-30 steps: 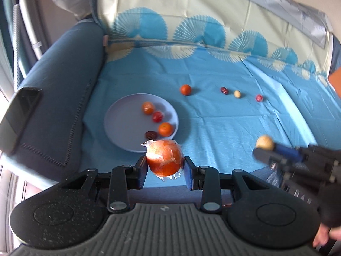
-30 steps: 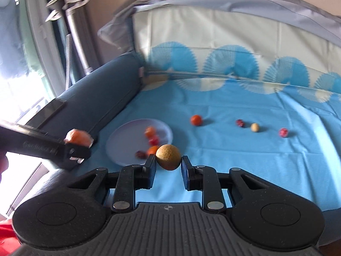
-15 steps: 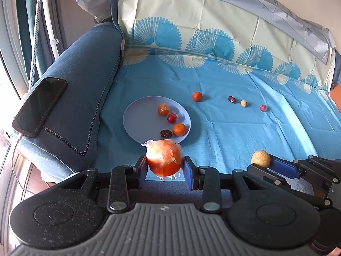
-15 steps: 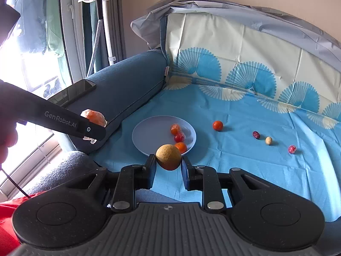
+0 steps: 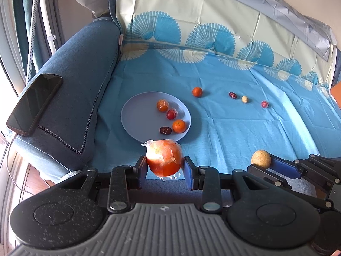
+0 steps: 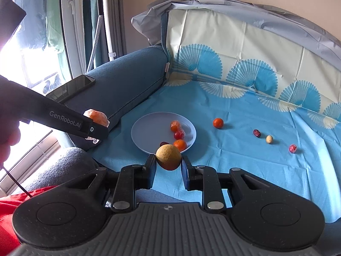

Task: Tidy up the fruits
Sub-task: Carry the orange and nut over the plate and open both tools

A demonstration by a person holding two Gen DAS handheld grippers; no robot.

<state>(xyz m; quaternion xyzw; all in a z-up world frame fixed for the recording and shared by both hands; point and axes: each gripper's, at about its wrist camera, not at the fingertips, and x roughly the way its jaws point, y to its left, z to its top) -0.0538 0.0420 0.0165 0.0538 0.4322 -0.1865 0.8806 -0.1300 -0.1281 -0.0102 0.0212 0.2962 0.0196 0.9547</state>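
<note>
- While both hands carry fruit, left gripper (image 5: 165,167) clamps a wrapped orange (image 5: 164,160), right gripper (image 6: 168,163) a tan ball (image 6: 168,156).
- Just ahead, the plate (image 5: 138,119) already holds four fruits.
- Beyond, four more lie on the cloth (image 5: 234,132), waiting.

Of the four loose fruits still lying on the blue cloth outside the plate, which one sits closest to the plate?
The round orange fruit, just past the lavender plate's far rim; the dark red, pale beige and pinkish-red ones trail further right.
</note>
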